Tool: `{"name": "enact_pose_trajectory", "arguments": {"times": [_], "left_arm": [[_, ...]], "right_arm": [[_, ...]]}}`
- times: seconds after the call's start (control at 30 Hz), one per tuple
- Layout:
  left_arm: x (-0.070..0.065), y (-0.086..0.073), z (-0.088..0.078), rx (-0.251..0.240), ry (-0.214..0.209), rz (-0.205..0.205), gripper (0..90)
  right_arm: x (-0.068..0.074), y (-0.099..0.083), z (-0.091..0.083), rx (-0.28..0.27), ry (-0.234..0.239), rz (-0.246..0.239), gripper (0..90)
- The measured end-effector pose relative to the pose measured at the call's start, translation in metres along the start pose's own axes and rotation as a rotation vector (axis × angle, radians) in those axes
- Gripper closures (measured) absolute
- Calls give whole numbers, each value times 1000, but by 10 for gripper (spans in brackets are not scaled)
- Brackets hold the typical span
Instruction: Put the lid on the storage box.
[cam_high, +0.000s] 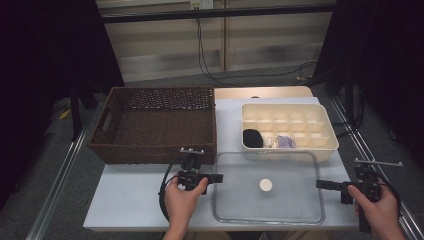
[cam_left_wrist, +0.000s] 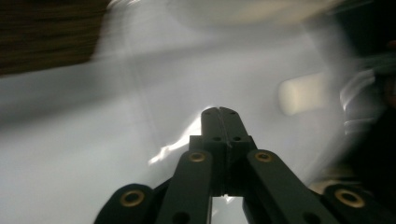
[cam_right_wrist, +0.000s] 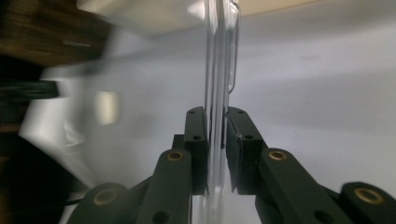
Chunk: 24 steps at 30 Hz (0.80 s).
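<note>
White counter, clear tray with small white disc inside. Left gripper jaws together at rim, empty; right gripper clamped on tray rim.

High view sits above the near edge, facing forward and down over the whole table. Each gripper view rides low and close, looking along its own jaws toward 12 o'clock. All three share the clear tray and its white disc.
</note>
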<state>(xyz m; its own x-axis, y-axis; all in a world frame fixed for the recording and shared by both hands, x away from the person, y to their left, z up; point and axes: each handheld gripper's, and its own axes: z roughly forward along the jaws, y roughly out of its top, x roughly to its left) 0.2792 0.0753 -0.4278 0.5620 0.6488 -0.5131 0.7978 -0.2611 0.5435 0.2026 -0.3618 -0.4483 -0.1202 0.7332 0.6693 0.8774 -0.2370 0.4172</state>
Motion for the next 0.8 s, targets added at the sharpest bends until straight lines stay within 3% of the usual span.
{"name": "enact_pose_trajectory", "arguments": {"times": [0.07,0.1,0.13,0.17,0.2,0.23,0.27,0.37,0.4,0.53,0.57,0.67,0.8], "left_arm": [[-11,5,13,30,87,58,900],[-11,6,16,35,94,60,899],[-7,5,19,58,101,68,847],[-7,5,19,58,101,68,821],[3,3,20,76,124,45,756],[3,3,20,76,124,45,688],[13,-2,16,70,146,24,678],[21,-6,10,58,168,9,600],[25,-8,6,69,159,-1,594],[32,-14,-2,72,183,-29,544],[34,-15,-4,92,198,-31,527],[35,-16,-7,98,197,-37,509],[37,-20,-2,152,223,-56,468]], "right_arm": [[11,-1,9,8,-32,-57,791],[13,0,15,27,-75,-71,789],[12,-1,22,23,-131,-84,900],[9,0,23,30,-99,-67,900],[7,1,24,36,-101,-55,896],[7,1,24,36,-101,-55,896],[2,2,27,43,-126,-52,802],[1,1,29,61,-149,-65,760],[1,1,30,75,-145,-69,753],[5,2,37,126,-126,-65,734],[8,2,41,138,-134,-80,708],[9,1,44,141,-148,-84,700],[7,2,43,152,-143,-77,701]]}}
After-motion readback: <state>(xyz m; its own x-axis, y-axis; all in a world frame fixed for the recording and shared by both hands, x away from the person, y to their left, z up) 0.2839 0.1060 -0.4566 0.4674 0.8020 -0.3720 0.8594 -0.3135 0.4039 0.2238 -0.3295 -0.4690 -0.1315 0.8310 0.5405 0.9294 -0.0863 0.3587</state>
